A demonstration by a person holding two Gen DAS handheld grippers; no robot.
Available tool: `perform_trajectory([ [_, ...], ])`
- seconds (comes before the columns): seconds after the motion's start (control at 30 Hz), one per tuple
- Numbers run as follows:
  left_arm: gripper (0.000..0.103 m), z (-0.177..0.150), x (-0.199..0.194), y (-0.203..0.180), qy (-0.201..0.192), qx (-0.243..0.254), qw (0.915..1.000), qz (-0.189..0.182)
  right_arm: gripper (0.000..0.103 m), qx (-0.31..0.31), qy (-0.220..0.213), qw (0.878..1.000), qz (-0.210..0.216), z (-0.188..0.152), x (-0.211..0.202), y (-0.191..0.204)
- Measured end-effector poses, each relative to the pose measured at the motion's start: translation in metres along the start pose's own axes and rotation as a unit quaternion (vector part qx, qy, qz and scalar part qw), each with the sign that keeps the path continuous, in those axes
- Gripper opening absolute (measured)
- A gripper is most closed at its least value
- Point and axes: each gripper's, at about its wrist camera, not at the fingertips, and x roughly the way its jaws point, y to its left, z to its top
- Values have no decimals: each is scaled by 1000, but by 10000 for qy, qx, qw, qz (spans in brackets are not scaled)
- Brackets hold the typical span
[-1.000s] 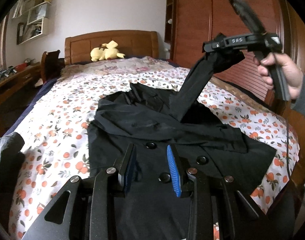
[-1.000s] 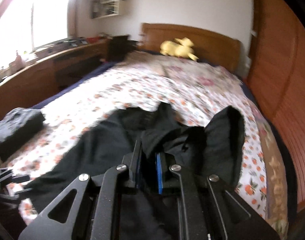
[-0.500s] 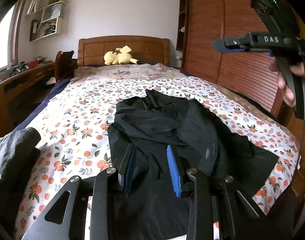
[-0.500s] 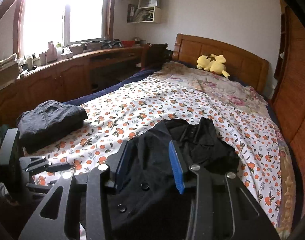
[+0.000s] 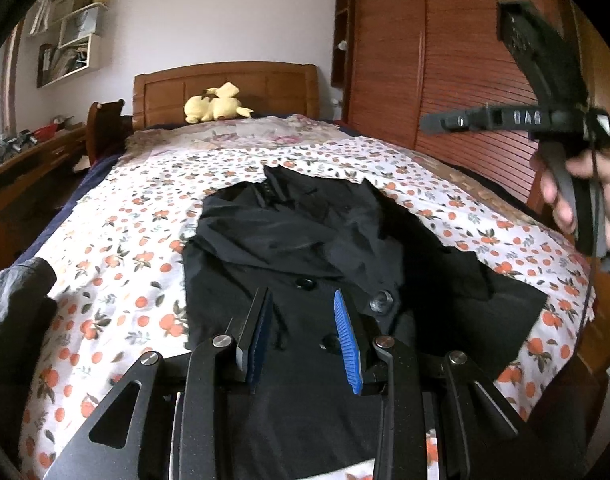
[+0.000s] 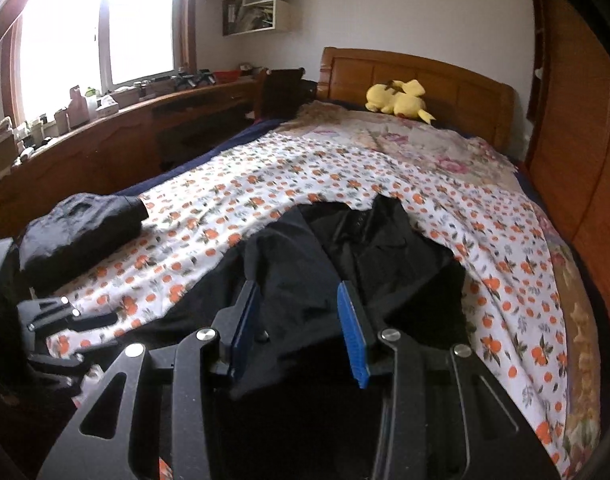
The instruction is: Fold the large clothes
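A black buttoned coat lies on the flower-print bed sheet, both sleeves folded over its chest. It also shows in the right wrist view. My left gripper is open and empty, hovering above the coat's lower front near the buttons. My right gripper is open and empty above the coat's right side. In the left wrist view it is held up in the air at the right, clear of the coat.
A folded dark garment lies at the bed's left edge. A yellow plush toy sits by the wooden headboard. A wooden wardrobe stands along the right, a wooden desk under the window at left.
My right gripper let go of the coat's sleeve, which dropped across the chest. The gripper opened and drew back up to the right. My left gripper stayed open over the coat.
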Motion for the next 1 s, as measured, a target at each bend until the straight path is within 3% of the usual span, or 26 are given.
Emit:
perform_trajectory([
  [0.33, 33, -12, 22, -34, 446, 97, 9985, -289, 41, 449, 310, 9981, -298, -90, -1, -50],
  [0.63, 34, -14, 56, -52, 923, 94, 9952, -300, 41, 856, 828, 9920, -422, -167, 35, -84],
  [0.83, 34, -12, 76, -51, 1096, 9, 9940, -18, 41, 934, 762, 9923, -287, -180, 41, -86],
  [1.0, 35, -13, 89, -59, 1197, -109, 9927, -25, 41, 923, 763, 9924, -276, -189, 48, -84],
])
